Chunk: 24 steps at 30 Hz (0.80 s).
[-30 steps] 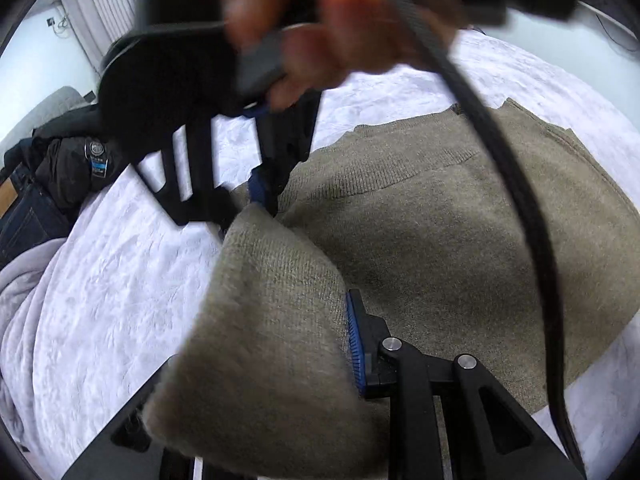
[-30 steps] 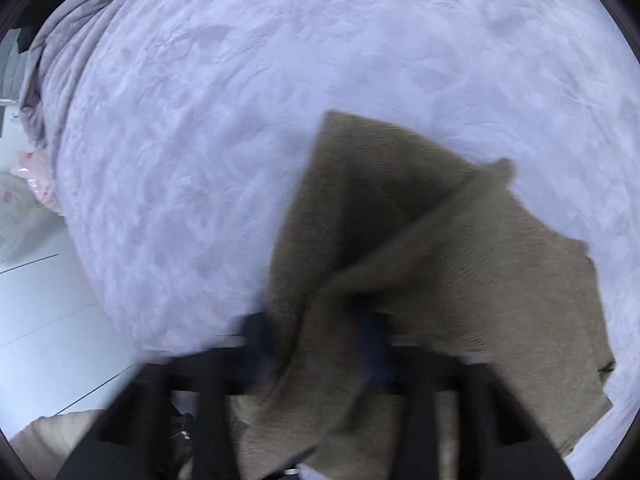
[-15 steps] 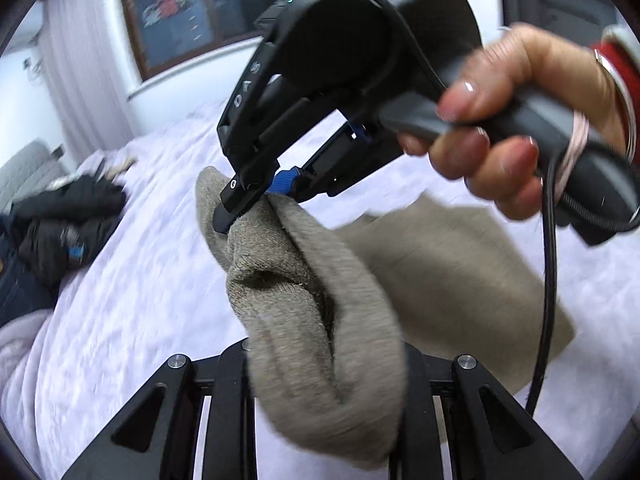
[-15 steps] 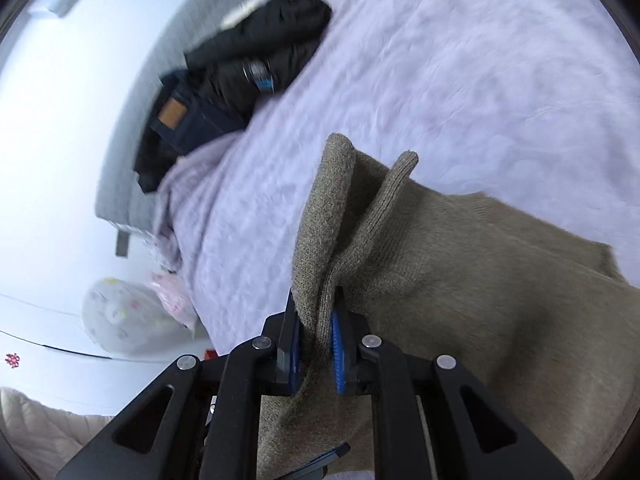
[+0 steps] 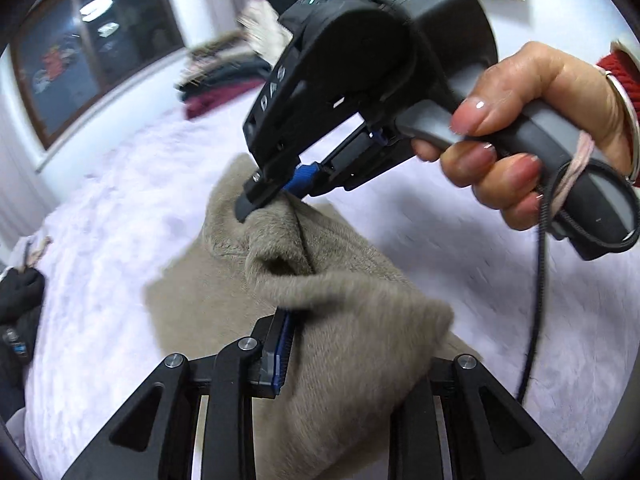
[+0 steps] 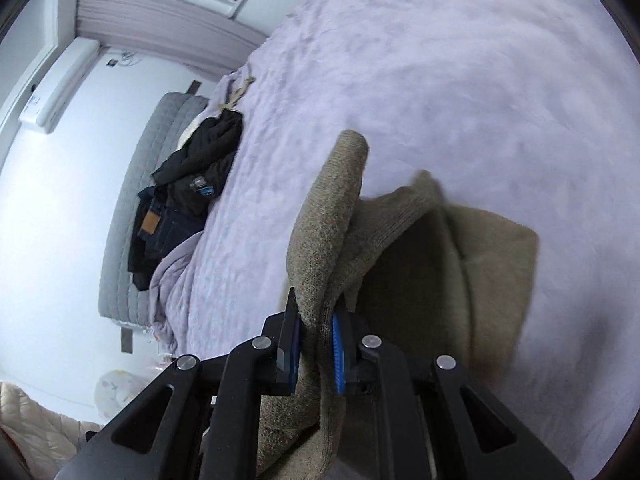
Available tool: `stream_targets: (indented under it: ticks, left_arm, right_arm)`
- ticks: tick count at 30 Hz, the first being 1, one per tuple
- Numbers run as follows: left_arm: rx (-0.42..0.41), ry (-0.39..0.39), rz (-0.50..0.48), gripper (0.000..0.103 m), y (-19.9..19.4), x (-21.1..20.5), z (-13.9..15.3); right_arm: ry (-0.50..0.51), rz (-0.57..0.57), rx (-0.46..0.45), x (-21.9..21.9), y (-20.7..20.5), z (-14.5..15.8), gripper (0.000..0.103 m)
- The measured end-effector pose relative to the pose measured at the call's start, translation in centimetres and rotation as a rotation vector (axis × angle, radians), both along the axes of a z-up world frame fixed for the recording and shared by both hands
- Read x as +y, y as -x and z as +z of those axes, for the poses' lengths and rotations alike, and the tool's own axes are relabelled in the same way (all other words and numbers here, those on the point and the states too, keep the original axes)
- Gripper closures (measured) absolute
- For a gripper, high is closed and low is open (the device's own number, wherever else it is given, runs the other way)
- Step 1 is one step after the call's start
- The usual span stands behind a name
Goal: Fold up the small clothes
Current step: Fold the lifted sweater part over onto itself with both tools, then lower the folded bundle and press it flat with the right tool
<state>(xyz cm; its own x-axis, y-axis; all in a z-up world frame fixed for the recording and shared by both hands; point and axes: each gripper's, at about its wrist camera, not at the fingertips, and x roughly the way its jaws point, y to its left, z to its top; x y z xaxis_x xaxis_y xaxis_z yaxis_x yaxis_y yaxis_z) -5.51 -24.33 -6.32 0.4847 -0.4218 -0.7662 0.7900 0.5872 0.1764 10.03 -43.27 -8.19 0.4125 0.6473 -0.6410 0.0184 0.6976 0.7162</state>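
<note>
A khaki knit sweater (image 5: 352,320) is lifted partly off the lilac bed cover (image 5: 120,216). At the bottom of the left wrist view, my left gripper (image 5: 340,360) is shut on a thick bunch of it, and the cloth hides the right finger. Further along the same edge my right gripper (image 5: 276,196) pinches the sweater, with a hand (image 5: 520,152) on its handle. In the right wrist view the right gripper (image 6: 316,348) is shut on a fold of the sweater (image 6: 440,280). The rest of the garment hangs down doubled onto the bed cover (image 6: 440,80).
Dark clothes and jeans (image 6: 188,200) are piled at the bed's left side against a grey padded headboard (image 6: 132,208). Folded clothes (image 5: 224,84) are stacked at the far side below a window (image 5: 92,52). A plastic bag (image 6: 120,396) lies on the floor.
Both grippers have raised the pinched sweater edge off the bed and swung it sideways across the cover. The sweater, spread flat before, now hangs doubled. Both grips have held.
</note>
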Motion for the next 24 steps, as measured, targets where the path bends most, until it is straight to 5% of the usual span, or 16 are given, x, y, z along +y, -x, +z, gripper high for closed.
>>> stream_targets:
  ticks: [4, 7, 11, 13, 14, 19, 21, 24]
  left_arm:
    - [0.039, -0.078, -0.044, 0.078, 1.6, -1.6, -3.2]
    - [0.042, -0.084, -0.042, 0.078, 1.8, -1.9, -3.5]
    - [0.067, -0.084, -0.018, 0.075, 1.5, -2.1, -3.0]
    - [0.065, -0.093, 0.006, 0.039, 1.4, -1.6, -2.5]
    - [0.053, -0.084, 0.022, 0.034, 1.5, -1.1, -2.0]
    - [0.073, -0.048, 0.048, 0.034, 0.4, 2.5, -0.3]
    - [0.095, -0.027, 0.078, 0.034, -0.4, 4.2, 0.4]
    - [0.138, 0.003, 0.149, 0.034, -2.2, 6.6, 1.1]
  right_arm:
    - [0.016, -0.079, 0.096, -2.8, 1.4, -5.7, 0.089]
    - [-0.011, -0.107, 0.094, -3.5, 1.8, -7.1, 0.088]
    - [0.003, -0.105, 0.09, -4.0, 2.3, -6.9, 0.086]
    - [0.021, -0.117, 0.106, -4.4, 3.0, -6.6, 0.082]
    - [0.031, -0.129, 0.123, -4.9, 3.4, -6.2, 0.077]
    - [0.001, -0.195, 0.114, -5.7, 6.8, -4.1, 0.071]
    - [-0.047, -0.197, 0.101, -5.2, 8.4, -3.2, 0.053]
    - [-0.086, -0.173, 0.102, -3.9, 10.0, -2.8, 0.045]
